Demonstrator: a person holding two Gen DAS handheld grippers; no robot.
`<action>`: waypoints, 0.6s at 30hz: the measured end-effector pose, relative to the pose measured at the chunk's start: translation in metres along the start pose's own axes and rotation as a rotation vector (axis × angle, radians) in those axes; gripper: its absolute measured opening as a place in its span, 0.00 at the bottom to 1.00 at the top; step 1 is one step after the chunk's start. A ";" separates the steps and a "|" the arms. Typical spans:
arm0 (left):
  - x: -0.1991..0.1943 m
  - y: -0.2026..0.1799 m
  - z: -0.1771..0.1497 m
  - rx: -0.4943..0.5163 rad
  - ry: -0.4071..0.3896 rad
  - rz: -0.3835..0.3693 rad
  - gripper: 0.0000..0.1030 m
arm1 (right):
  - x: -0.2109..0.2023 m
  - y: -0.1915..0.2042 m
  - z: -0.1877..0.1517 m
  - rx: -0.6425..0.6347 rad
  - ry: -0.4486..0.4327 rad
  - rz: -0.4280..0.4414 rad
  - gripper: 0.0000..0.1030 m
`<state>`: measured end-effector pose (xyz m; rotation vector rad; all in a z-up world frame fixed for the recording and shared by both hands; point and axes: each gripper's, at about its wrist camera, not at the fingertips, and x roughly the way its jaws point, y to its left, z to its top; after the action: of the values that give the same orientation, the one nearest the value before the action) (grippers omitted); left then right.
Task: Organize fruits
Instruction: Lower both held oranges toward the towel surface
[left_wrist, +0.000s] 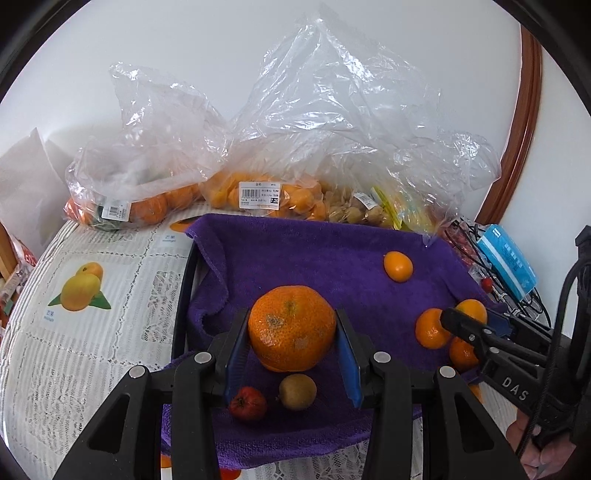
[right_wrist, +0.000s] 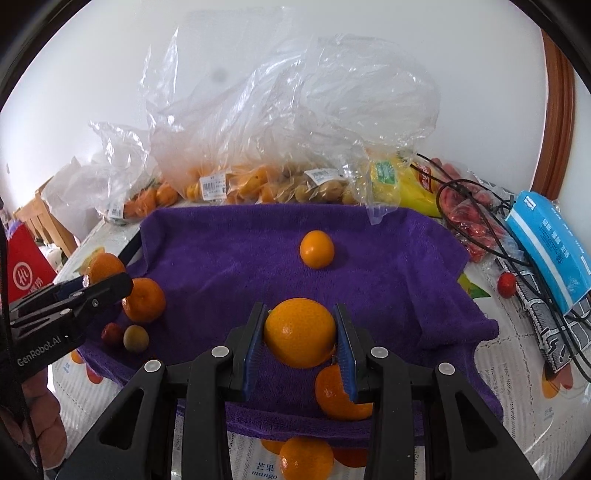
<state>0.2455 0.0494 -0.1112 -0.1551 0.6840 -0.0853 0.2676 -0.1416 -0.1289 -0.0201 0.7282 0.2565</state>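
**Both grippers closed on citrus over the purple towel**

Left gripper (left_wrist: 291, 332): jaws closed part-way against both sides of a large mottled orange (left_wrist: 291, 328), which is held above the near left part of the purple towel (left_wrist: 295, 251). Just nearer than the orange, a small red fruit (left_wrist: 247, 403) and a small brownish-green fruit (left_wrist: 297, 391) lie side by side on the towel.

Right gripper (right_wrist: 300, 332): jaws closed part-way on a smooth orange (right_wrist: 300, 332), pads touching both sides. It is over the near right part of the towel. A second orange (right_wrist: 338, 397) lies just beside and below the right finger; whether they touch cannot be told. Another orange (right_wrist: 306, 458) lies near the towel's near edge, on the printed tablecloth (right_wrist: 517, 369).

A lone small orange (right_wrist: 317, 248) rests on the far right part of the towel, well apart from both grippers.

Far side of table: clear plastic bags (left_wrist: 258, 195) of oranges and other small fruit, with price labels, stand against the wall. To the right lie a blue box (right_wrist: 546, 243), black cables (right_wrist: 480, 236) and a loose red fruit (right_wrist: 506, 283).
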 end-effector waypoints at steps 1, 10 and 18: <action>0.000 0.000 0.000 -0.003 0.002 -0.003 0.40 | 0.001 0.001 -0.001 -0.004 0.004 -0.005 0.35; 0.003 0.003 0.000 -0.028 0.025 -0.021 0.40 | 0.011 -0.001 -0.003 -0.006 0.041 -0.011 0.35; 0.006 -0.001 -0.002 -0.020 0.039 -0.022 0.40 | 0.013 0.002 -0.004 -0.030 0.049 -0.022 0.35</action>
<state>0.2486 0.0474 -0.1161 -0.1802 0.7224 -0.1031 0.2741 -0.1373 -0.1402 -0.0626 0.7725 0.2464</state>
